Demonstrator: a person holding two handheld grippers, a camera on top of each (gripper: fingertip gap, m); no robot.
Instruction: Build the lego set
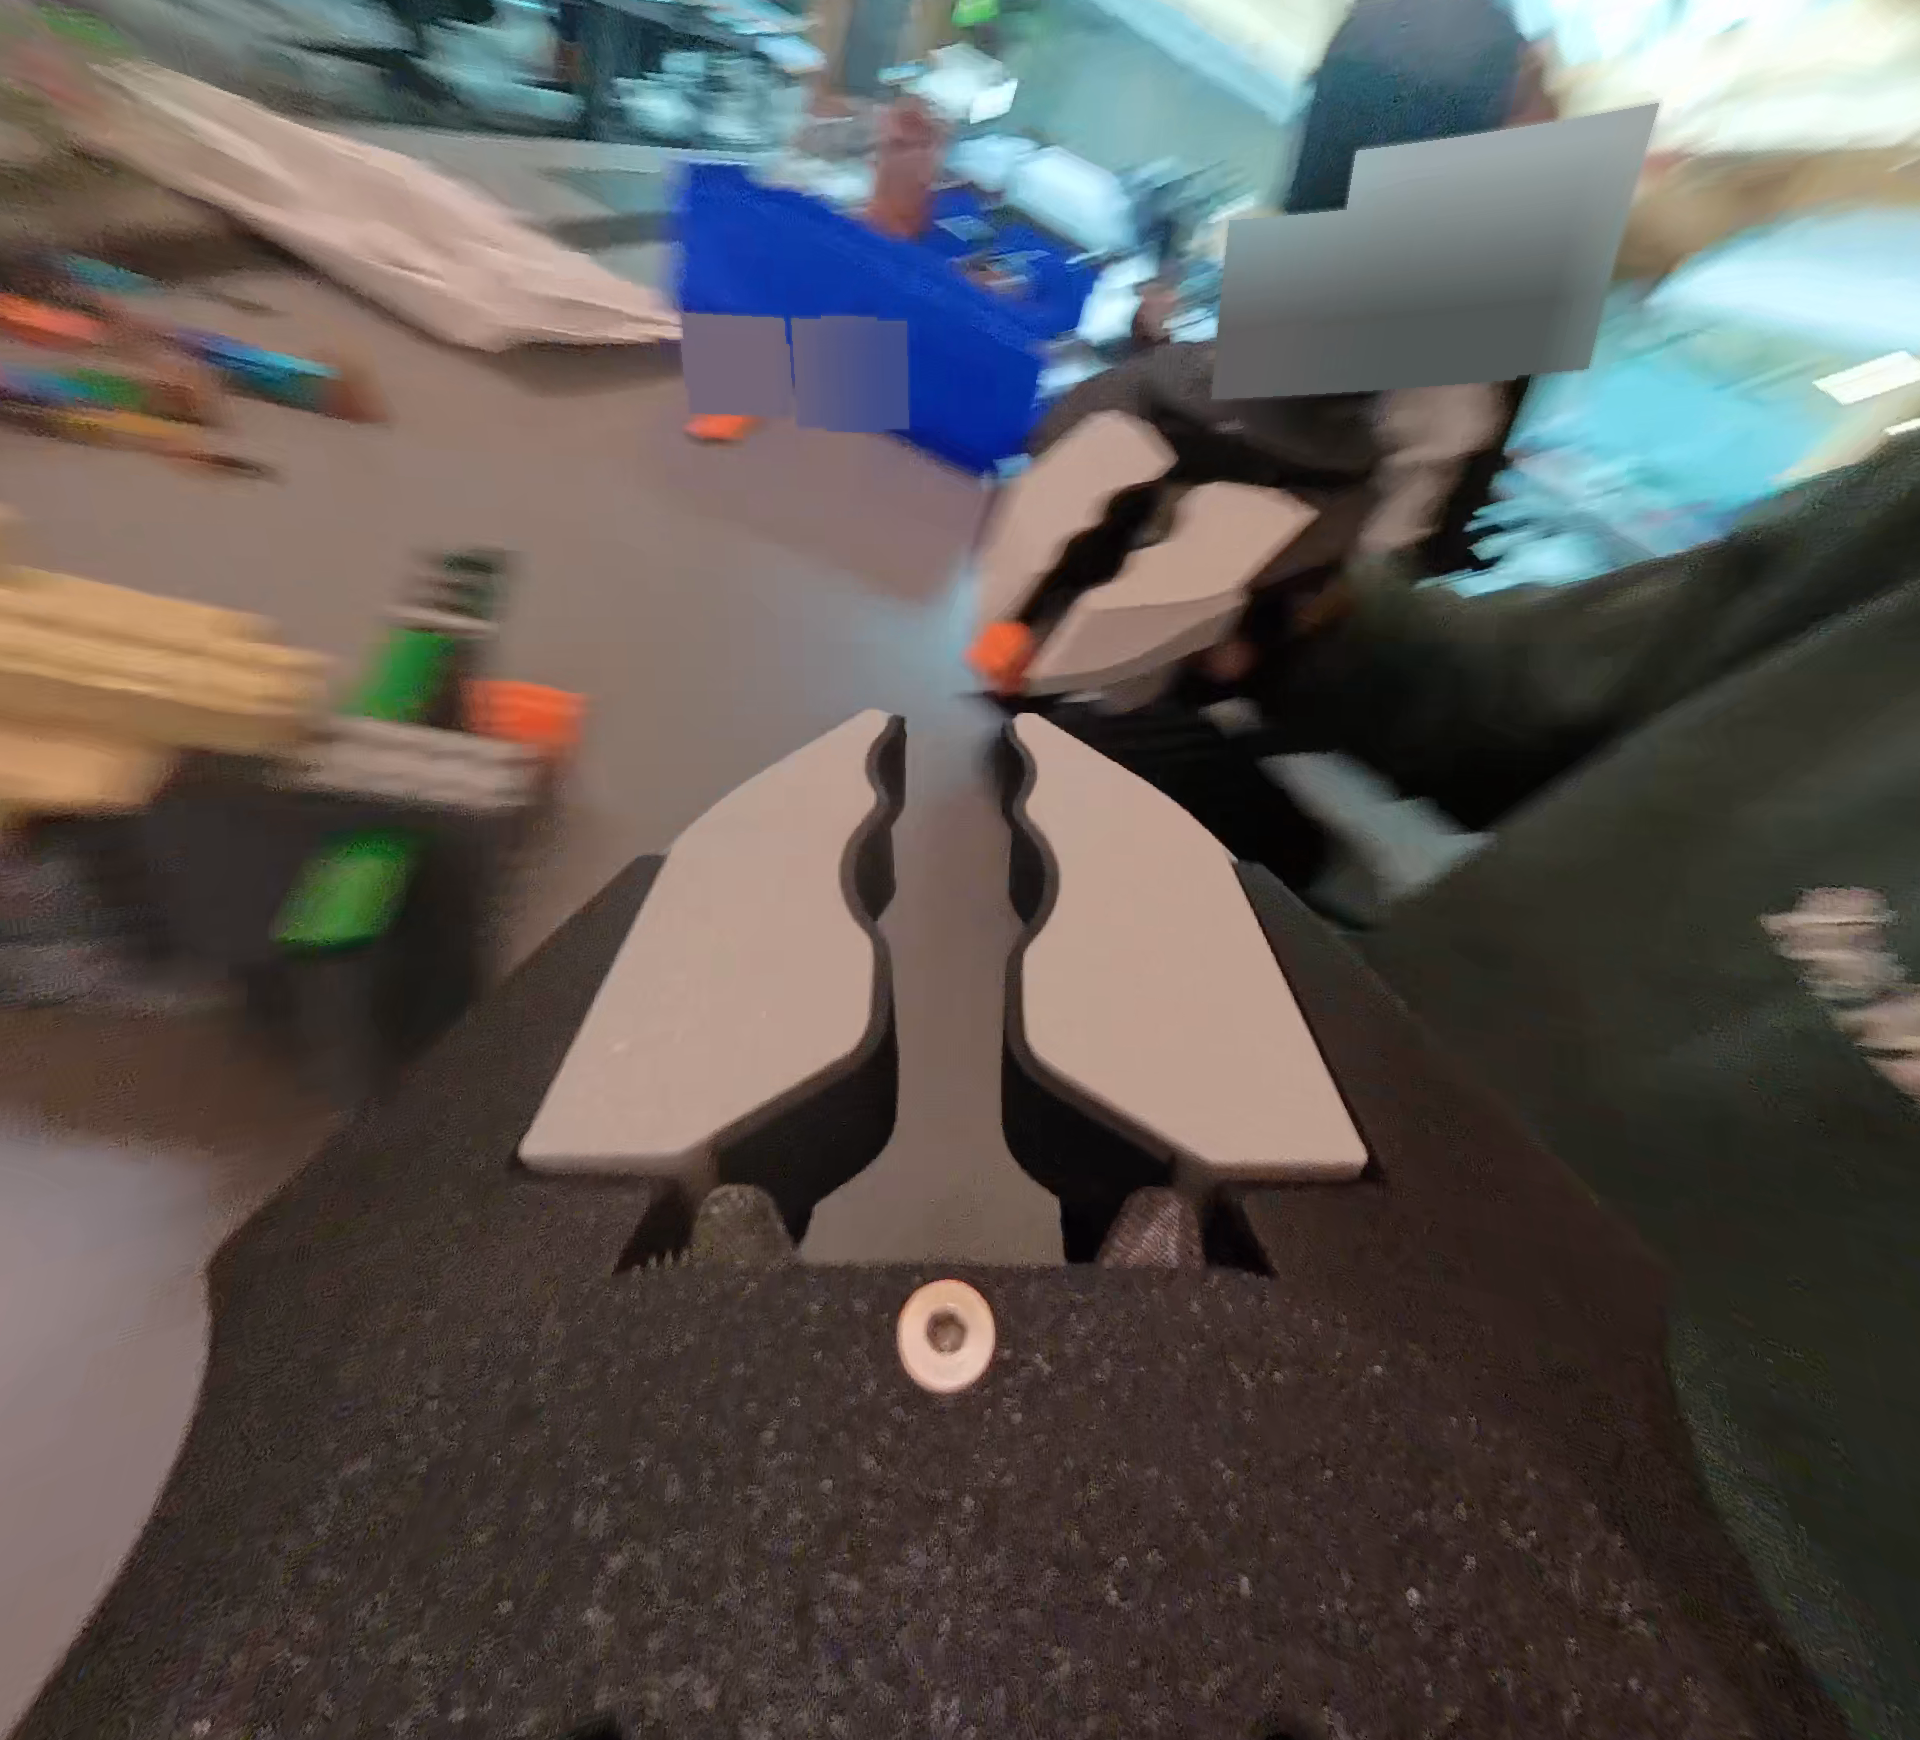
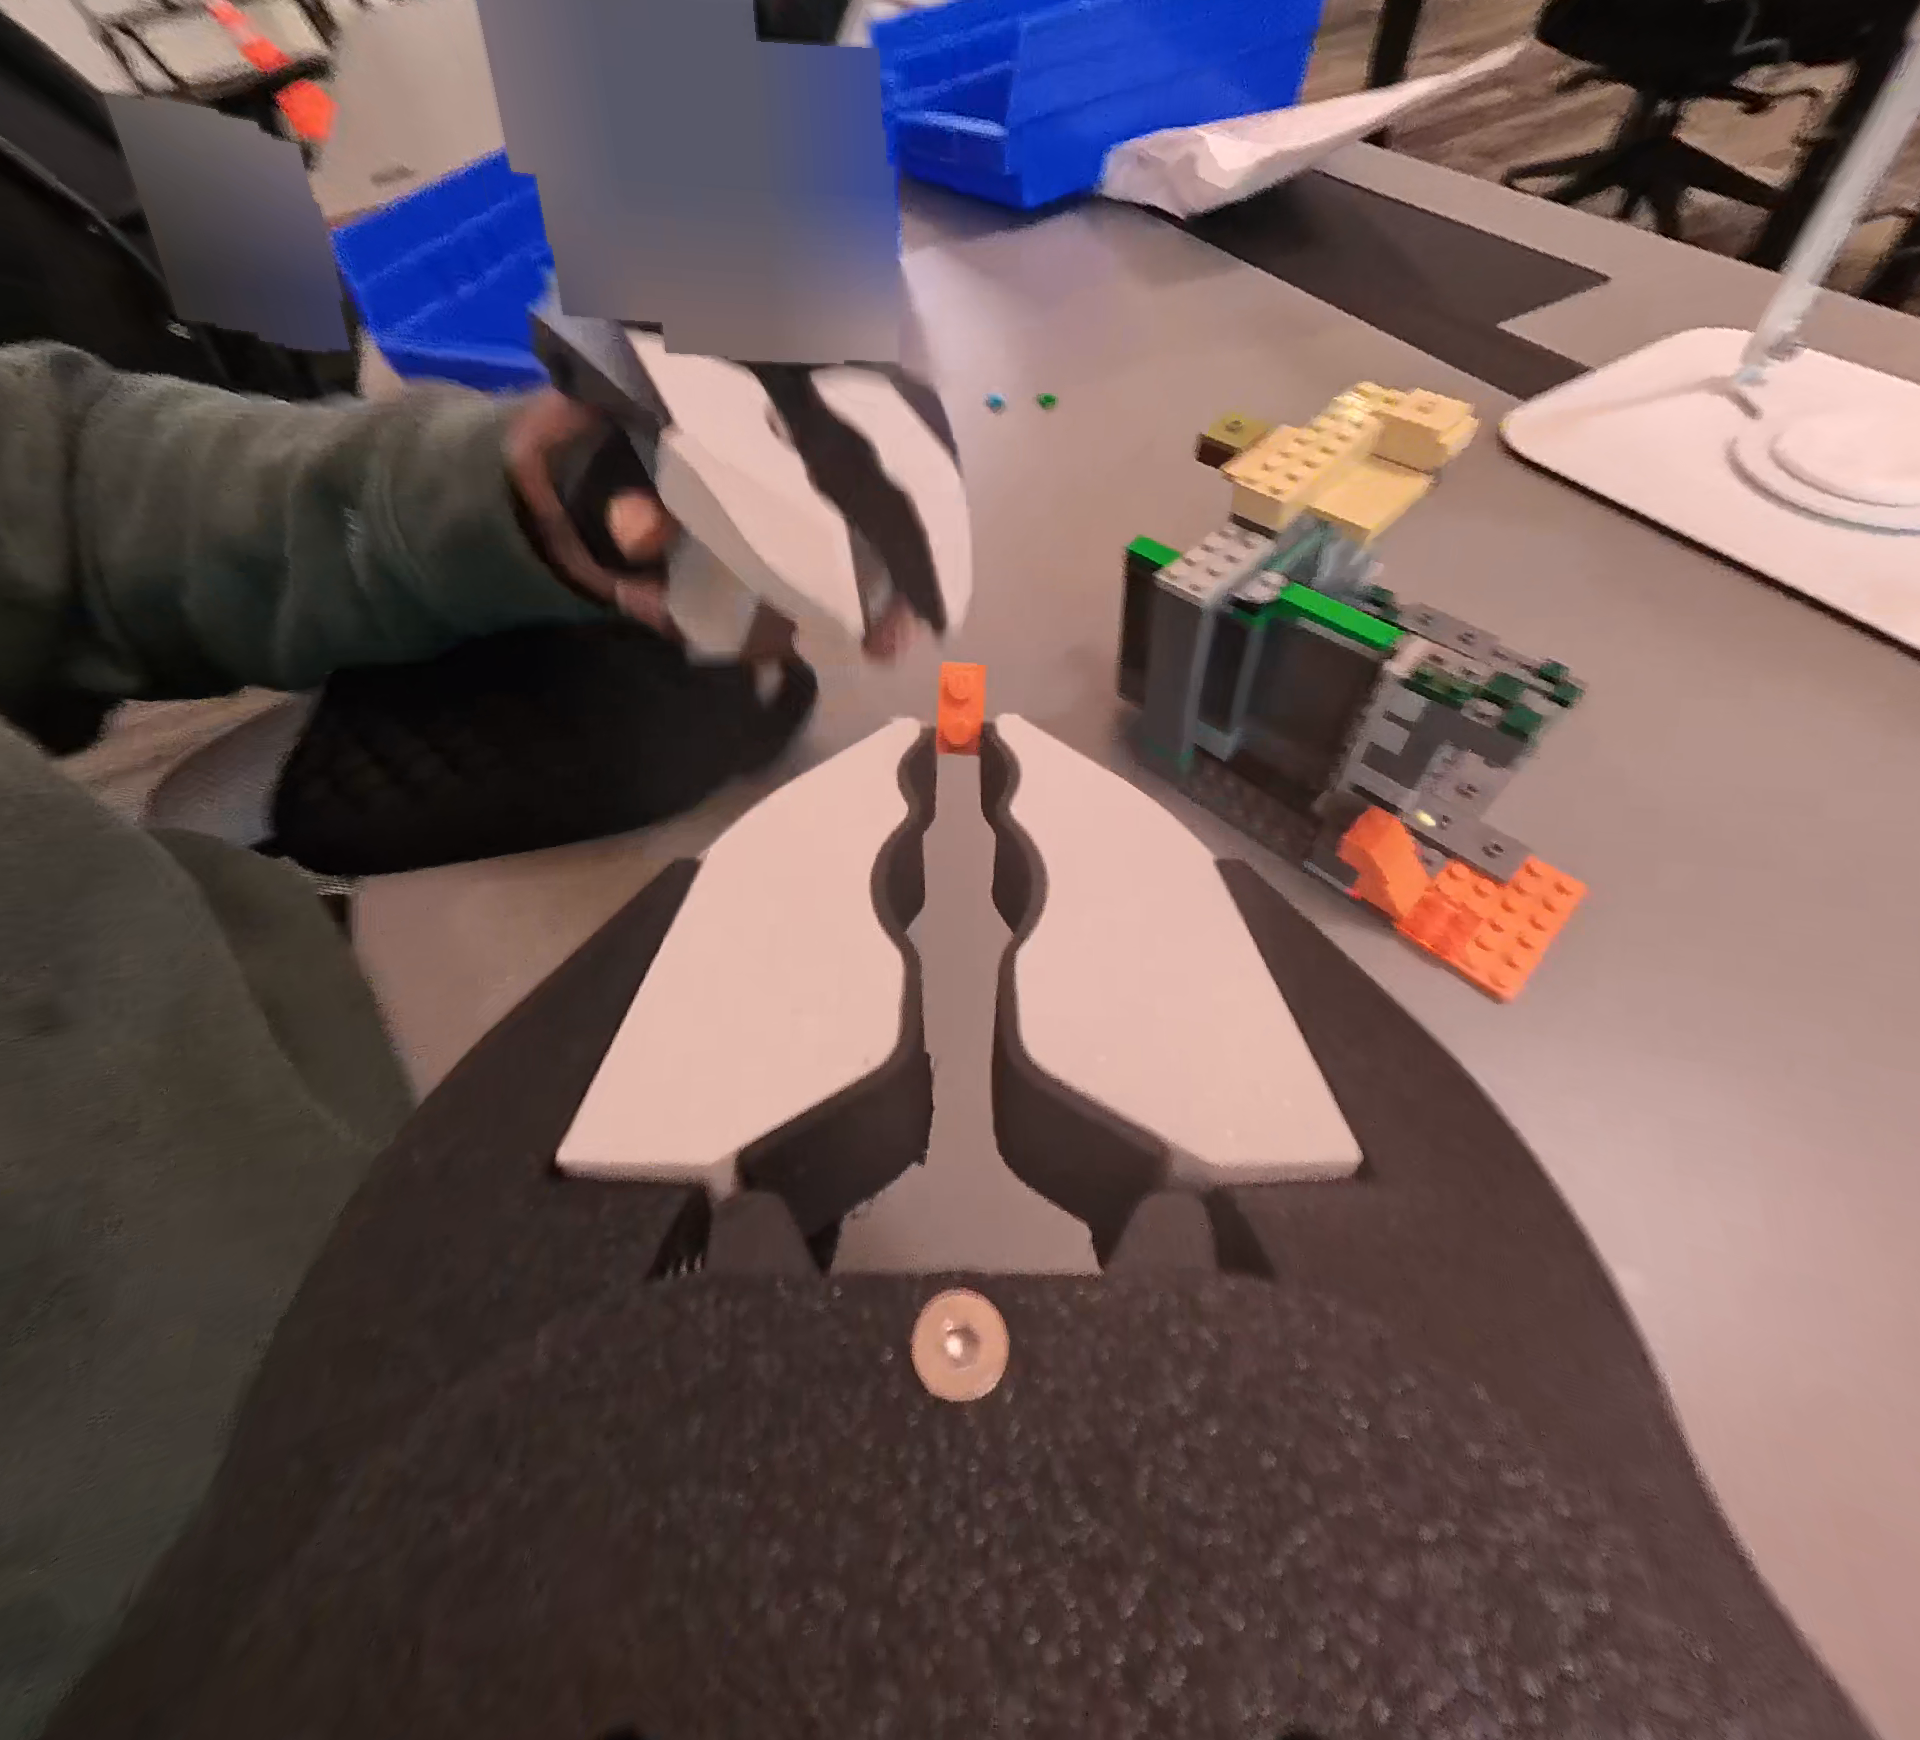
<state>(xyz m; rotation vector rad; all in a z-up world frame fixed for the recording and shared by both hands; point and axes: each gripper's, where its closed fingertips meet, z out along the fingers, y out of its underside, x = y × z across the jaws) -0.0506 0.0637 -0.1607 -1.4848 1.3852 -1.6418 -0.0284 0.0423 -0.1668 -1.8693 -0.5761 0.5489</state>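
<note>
My right gripper (image 2: pixel 958 734) is shut on a small orange brick (image 2: pixel 961 708), pinched upright between its fingertips above the grey table (image 2: pixel 1039 527). My left gripper (image 1: pixel 956 729) is open and empty. The left wrist view is badly blurred; it shows the right gripper (image 1: pixel 1039 656) close ahead with the orange brick (image 1: pixel 995 651) at its tip. In the right wrist view the left gripper (image 2: pixel 909 625) hangs just above and left of the brick, held by a hand in a green sleeve. The partly built lego model (image 2: pixel 1340 672), grey, green and tan with an orange plate (image 2: pixel 1496 921), stands to the right.
Blue bins (image 2: pixel 1101 80) and crumpled white paper (image 2: pixel 1247 142) lie at the back of the table. A white lamp base (image 2: pixel 1766 443) sits at the far right. Two tiny loose pieces (image 2: pixel 1018 402) lie mid-table. A black shoe-like object (image 2: pixel 520 745) is at the left. My two grippers' fingertips are within a few centimetres of each other.
</note>
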